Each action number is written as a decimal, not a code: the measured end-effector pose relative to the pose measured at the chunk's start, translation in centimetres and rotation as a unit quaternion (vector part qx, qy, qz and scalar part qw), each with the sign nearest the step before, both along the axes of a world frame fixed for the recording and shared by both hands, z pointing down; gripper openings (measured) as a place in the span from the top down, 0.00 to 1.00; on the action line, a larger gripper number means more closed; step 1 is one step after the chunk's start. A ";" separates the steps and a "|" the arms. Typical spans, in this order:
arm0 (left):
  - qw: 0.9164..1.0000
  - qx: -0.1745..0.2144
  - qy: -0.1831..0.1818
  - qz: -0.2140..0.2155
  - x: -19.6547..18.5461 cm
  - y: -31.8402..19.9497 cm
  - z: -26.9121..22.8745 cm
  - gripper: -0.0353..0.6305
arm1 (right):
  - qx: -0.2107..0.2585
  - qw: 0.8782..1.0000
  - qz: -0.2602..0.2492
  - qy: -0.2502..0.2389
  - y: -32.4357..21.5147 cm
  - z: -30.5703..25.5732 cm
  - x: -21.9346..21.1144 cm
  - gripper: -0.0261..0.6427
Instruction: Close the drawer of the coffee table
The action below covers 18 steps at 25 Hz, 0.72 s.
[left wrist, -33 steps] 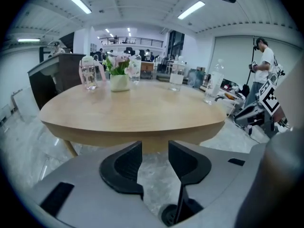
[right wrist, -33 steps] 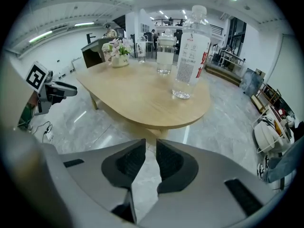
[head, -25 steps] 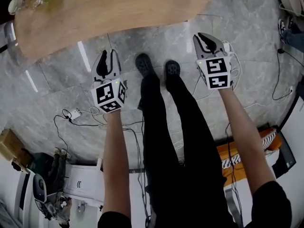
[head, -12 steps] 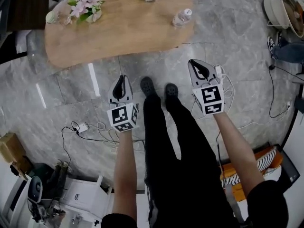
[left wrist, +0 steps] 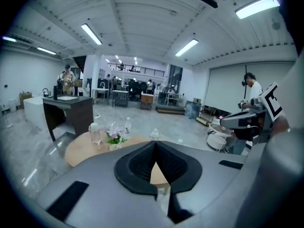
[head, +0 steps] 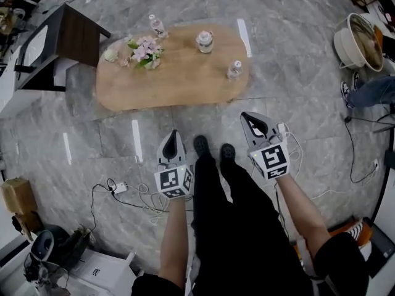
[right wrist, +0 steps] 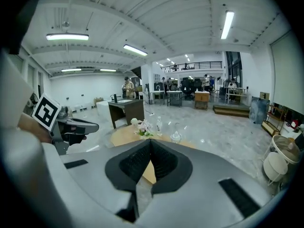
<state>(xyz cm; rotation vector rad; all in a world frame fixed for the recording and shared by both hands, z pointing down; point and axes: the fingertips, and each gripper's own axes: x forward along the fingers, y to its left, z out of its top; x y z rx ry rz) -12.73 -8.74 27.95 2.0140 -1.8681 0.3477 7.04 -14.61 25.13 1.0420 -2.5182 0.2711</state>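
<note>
The oval wooden coffee table [head: 179, 79] stands on the grey marble floor ahead of me, and no drawer shows on it from here. On its top are a small flower pot [head: 143, 50] and three bottles. My left gripper [head: 174, 133] is held in the air short of the table's near edge, shut with nothing between its jaws. My right gripper [head: 245, 116] is level with it, also shut and empty. In the left gripper view the gripper [left wrist: 155, 144] points toward the table [left wrist: 78, 148]. In the right gripper view the gripper [right wrist: 150, 140] does the same.
My own legs and black shoes [head: 210, 148] stand between the grippers. A dark desk [head: 68, 32] is at the far left, a white round basket [head: 355, 42] at the right. Cables and a plug [head: 120, 188] lie on the floor. A cardboard box [head: 15, 196] and equipment sit behind.
Both grippers' jaws have closed from partly open. Both hands have risen, and the table has gone from close under the grippers to wholly in view farther off.
</note>
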 end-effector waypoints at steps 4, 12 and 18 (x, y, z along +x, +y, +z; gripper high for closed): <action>0.999 0.035 -0.012 0.015 1.1 0.8 -6.0 0.93 | 0.030 0.999 -0.033 -0.019 1.3 -5.1 -0.2 0.94; 0.996 0.079 0.014 0.044 4.6 4.5 -13.6 0.93 | 0.052 0.994 -0.053 -0.075 5.1 -12.7 1.5 0.94; 0.994 0.101 0.028 0.033 4.7 7.9 -16.5 0.93 | 0.059 0.993 -0.050 -0.094 7.3 -15.3 2.5 0.94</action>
